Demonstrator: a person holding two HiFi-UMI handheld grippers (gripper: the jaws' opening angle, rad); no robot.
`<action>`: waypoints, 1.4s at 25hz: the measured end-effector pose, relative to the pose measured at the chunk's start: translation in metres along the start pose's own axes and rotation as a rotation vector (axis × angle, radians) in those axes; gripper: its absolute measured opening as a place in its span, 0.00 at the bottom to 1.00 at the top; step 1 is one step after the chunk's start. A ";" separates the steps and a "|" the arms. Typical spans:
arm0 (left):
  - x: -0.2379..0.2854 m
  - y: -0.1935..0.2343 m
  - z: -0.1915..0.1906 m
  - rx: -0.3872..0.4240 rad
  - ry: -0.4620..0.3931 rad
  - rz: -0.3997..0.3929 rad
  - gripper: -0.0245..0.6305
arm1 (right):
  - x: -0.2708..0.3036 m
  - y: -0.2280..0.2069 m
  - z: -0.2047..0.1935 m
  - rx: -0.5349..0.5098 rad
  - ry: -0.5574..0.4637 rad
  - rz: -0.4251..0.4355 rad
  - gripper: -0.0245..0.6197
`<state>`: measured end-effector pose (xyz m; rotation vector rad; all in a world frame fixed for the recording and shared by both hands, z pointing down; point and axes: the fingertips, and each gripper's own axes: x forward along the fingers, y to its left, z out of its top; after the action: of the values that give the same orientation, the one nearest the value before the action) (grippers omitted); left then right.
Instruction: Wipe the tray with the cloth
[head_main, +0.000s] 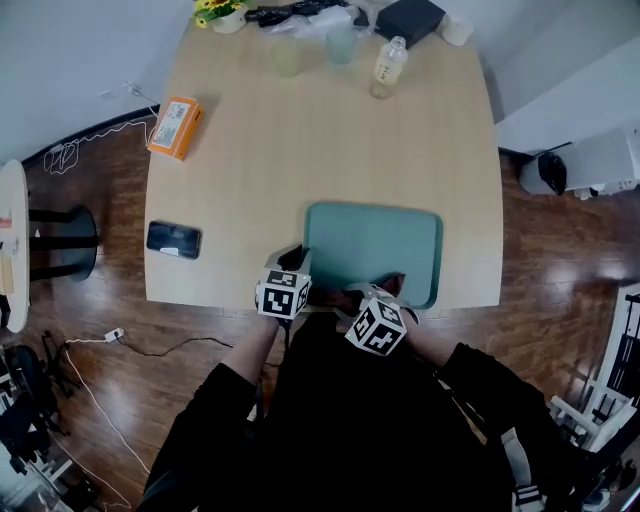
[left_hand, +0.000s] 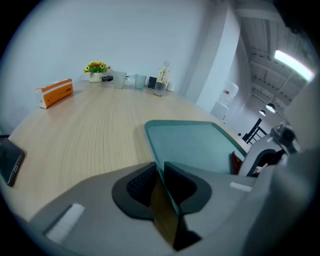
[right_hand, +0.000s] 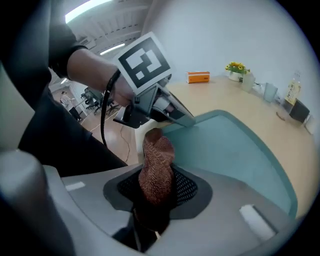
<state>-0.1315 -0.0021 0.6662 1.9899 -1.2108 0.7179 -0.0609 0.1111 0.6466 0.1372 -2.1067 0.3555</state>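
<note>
A teal tray (head_main: 372, 240) lies on the wooden table at its near edge. My left gripper (head_main: 296, 262) is shut on the tray's near left rim (left_hand: 161, 167), which passes between its black pads. My right gripper (head_main: 392, 287) is over the tray's near edge, shut on a bunched reddish-brown cloth (right_hand: 156, 170) that sticks up from between its pads. In the right gripper view the left gripper (right_hand: 172, 114) shows clamped on the tray (right_hand: 235, 150) just beyond the cloth. The cloth (head_main: 393, 283) shows in the head view as a small dark red bit.
On the table: a black phone (head_main: 173, 239) at the near left, an orange box (head_main: 175, 127) at the left edge, a bottle (head_main: 387, 68), two cups (head_main: 288, 56) and a flower pot (head_main: 220, 12) at the far end. A round side table (head_main: 12, 240) stands left.
</note>
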 end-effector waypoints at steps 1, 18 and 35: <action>0.000 0.000 0.000 0.001 -0.001 0.002 0.09 | 0.000 -0.004 0.000 0.022 -0.013 -0.008 0.23; 0.000 -0.005 0.001 -0.023 0.009 -0.010 0.09 | -0.050 -0.218 0.003 0.280 -0.049 -0.325 0.23; 0.001 -0.004 0.001 -0.005 -0.004 0.020 0.09 | -0.062 -0.069 -0.082 0.245 -0.056 -0.174 0.23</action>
<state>-0.1272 -0.0017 0.6652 1.9787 -1.2359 0.7205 0.0546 0.0673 0.6489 0.4757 -2.0818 0.5088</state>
